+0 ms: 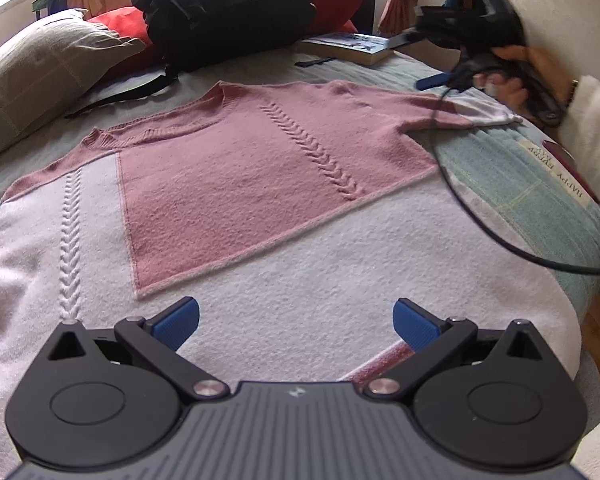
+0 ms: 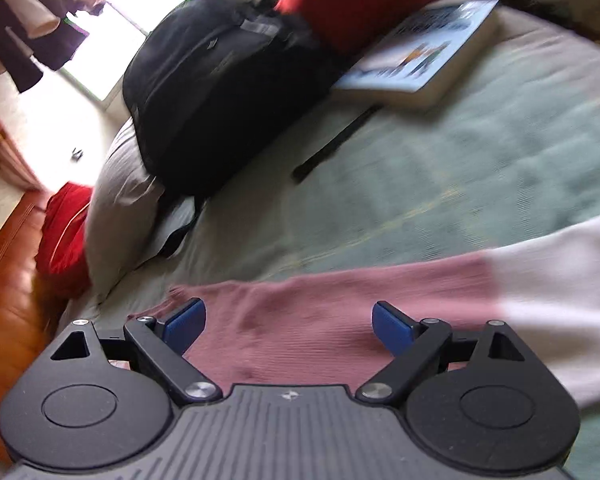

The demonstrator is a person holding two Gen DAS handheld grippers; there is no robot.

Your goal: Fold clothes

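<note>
Pink-and-white knitted sweater [image 1: 236, 184] with cable-braid ribs: lies flat and spread across the middle of a bed under a pale green quilted cover [image 1: 540, 184], neckline toward the head end where a black backpack [image 1: 220, 8], a beige pillow [image 1: 40, 76], red cushions [image 1: 116, 22] and a paperback book [image 1: 352, 46] sit.

Progress: body not yet folded; one sleeve [image 2: 380, 296] stretches out toward the bed's side edge, pink at the upper arm, white toward the cuff. Judged an early stage, with sleeves and body all left to fold.

Left tongs [image 1: 296, 320]: jaws wide, empty, above the white hem area near the foot edge; a pink rib strip shows below them.

Right tongs [image 2: 288, 326]: jaws wide, pads clear of the fabric, directly over the pink stretch of the sleeve; nothing gripped. The view is blurred.
</note>
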